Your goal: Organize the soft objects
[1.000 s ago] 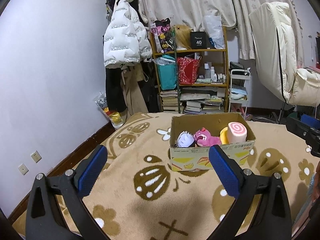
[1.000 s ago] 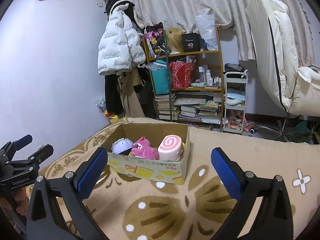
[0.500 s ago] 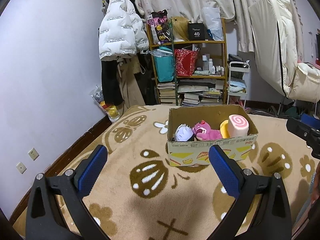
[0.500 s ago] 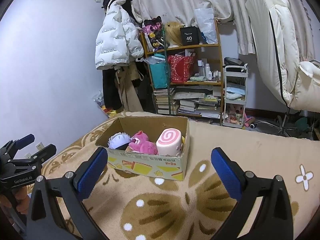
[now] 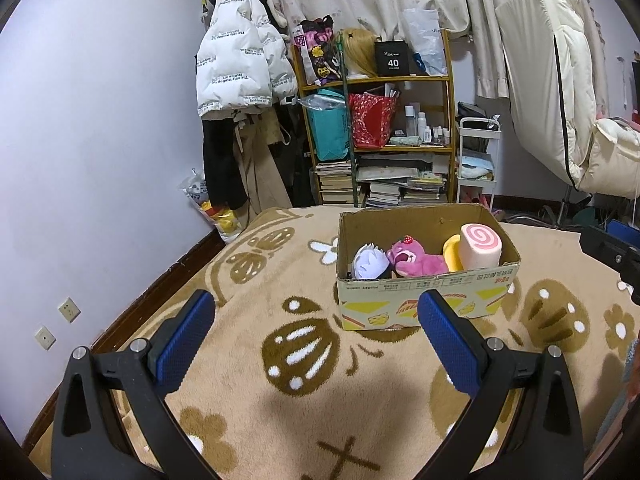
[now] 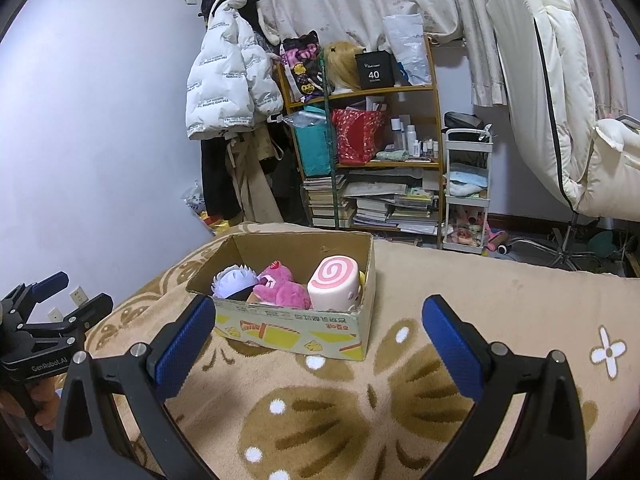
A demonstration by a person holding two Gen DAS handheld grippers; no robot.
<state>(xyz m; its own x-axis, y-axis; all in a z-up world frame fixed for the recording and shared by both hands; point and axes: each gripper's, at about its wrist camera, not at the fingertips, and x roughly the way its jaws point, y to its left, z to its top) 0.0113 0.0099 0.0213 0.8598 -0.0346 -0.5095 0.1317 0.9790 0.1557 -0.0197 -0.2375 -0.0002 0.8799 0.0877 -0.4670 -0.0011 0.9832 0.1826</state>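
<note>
Both grippers, left gripper [image 5: 312,312] and right gripper [image 6: 318,318], gape empty (blue pads apart) before the cardboard box [image 5: 424,300] of plush toys [image 5: 416,258].

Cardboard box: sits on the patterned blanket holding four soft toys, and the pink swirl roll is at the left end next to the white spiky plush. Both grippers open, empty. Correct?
Not quite. The pink swirl roll stands at the right end of the cardboard box, by the yellow toy. The pink bear lies between it and the white spiky plush, as the left wrist view shows. The left gripper and the right gripper are open and empty.
</note>
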